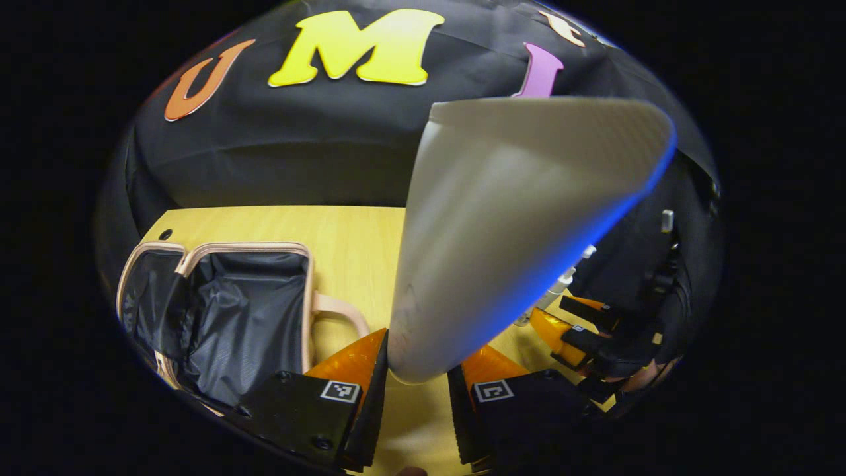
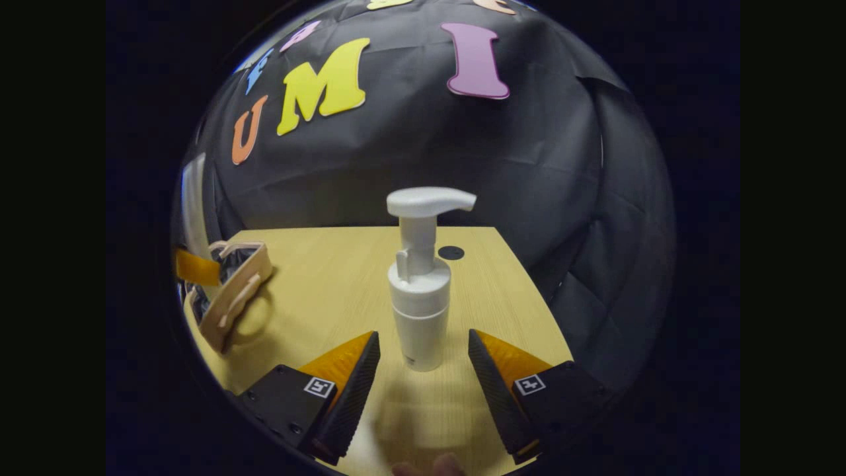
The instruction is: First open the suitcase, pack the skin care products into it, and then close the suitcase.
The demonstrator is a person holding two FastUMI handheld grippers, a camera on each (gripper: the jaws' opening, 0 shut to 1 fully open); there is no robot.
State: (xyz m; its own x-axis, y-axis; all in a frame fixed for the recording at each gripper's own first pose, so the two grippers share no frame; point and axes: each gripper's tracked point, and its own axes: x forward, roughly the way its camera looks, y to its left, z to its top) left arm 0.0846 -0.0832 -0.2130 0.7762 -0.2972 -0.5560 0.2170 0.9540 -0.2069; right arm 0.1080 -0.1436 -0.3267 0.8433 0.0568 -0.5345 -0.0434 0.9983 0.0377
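Observation:
In the left gripper view my left gripper (image 1: 418, 370) is shut on the lower end of a big white squeeze tube (image 1: 515, 218), held above the wooden table (image 1: 357, 244). The open suitcase (image 1: 251, 248) with black lining lies to its left, a tan handle (image 1: 344, 311) facing the gripper. In the right gripper view a white pump bottle (image 2: 420, 311) stands upright on the table between the fingers of my open right gripper (image 2: 424, 354), with a gap on each side. The suitcase (image 2: 241, 284) and the tube (image 2: 193, 198) appear at that view's far left.
The right gripper (image 1: 581, 337) and the pump bottle (image 1: 562, 281) sit behind the tube at the right of the left gripper view. The table (image 2: 330, 277) has a small round hole (image 2: 451, 252) near its back edge. The black cloth wall closes off the back and right.

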